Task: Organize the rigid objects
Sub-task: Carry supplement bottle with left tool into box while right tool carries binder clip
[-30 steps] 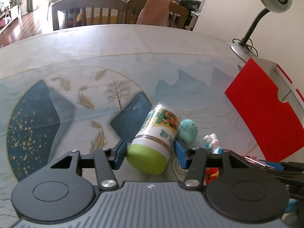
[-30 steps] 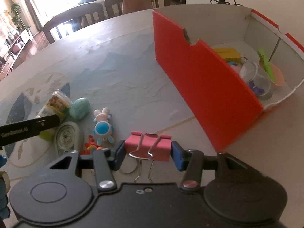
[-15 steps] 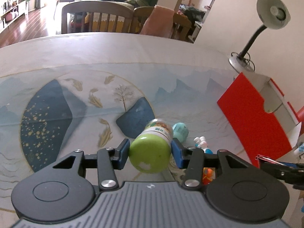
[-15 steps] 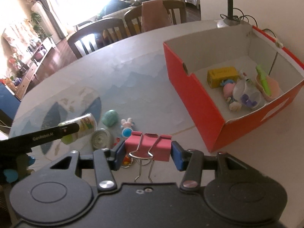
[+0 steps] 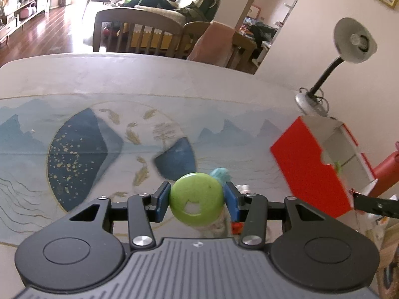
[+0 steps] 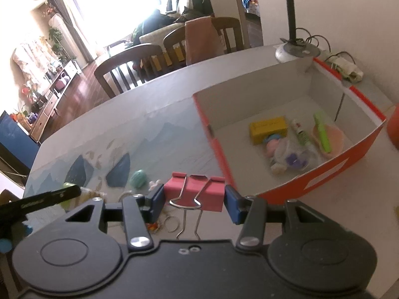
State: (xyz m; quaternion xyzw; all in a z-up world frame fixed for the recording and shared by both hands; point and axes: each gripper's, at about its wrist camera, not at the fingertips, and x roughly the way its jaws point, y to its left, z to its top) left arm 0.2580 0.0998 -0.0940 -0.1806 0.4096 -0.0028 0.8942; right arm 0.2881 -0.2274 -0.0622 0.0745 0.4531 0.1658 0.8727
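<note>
Left wrist view shows your left gripper pinching the bottle at the centre of the frame, its green cap end facing the lens and the blue pads pressed against its sides, so it is carried end-on and clear of the table. That grip across the round body looks chosen to stop it rolling. The red box sits at the right of this frame, open side up. In the right wrist view, your right gripper clamps the pink binder clip by its two ends at lower centre, wire handles hanging toward the camera. The box fills the right half, already holding a yellow block, a green comb on a pink dish, and other small pieces. A teal egg and some rings lie on the table at lower left, not yet gathered. Both loads look ready to go over the box wall and drop in.
</note>
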